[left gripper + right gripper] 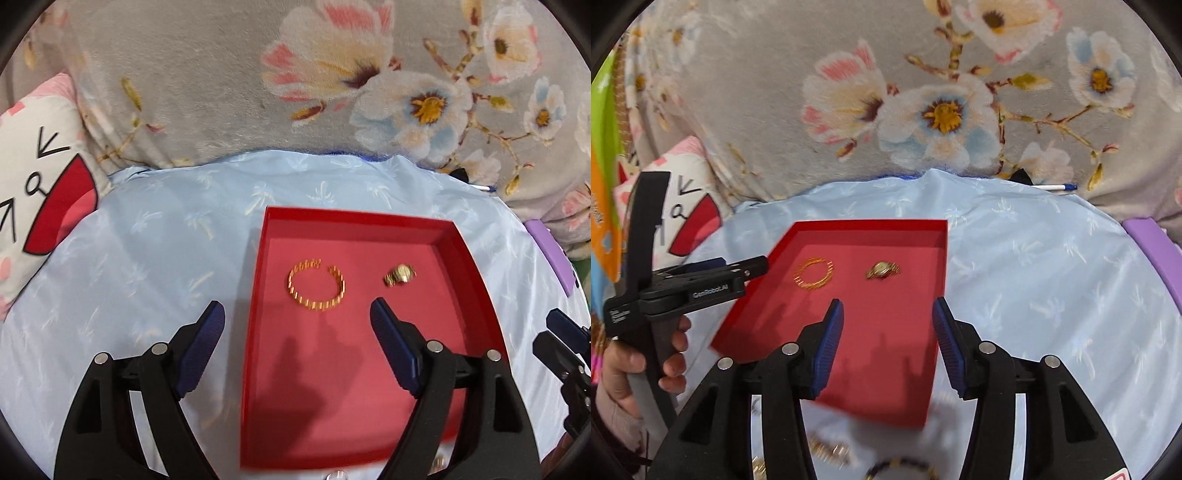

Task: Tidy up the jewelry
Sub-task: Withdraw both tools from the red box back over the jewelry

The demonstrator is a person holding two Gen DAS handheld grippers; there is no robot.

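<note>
Pale blue cloth [147,258] over the bed, red tray [258,332] holding gold bracelet [317,284] and gold watch [399,275] near its far edge, left gripper [297,314] and right gripper [888,314] both hung spread apart, empty

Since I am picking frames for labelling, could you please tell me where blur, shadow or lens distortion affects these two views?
Left wrist view: fisheye bends the red tray edges; the gold bracelet is slightly smeared; tool shadows fall on the tray floor. Right wrist view: the jewelry pieces at the bottom edge are badly blurred, the watch is soft, and shadows darken the tray's near half.
</note>
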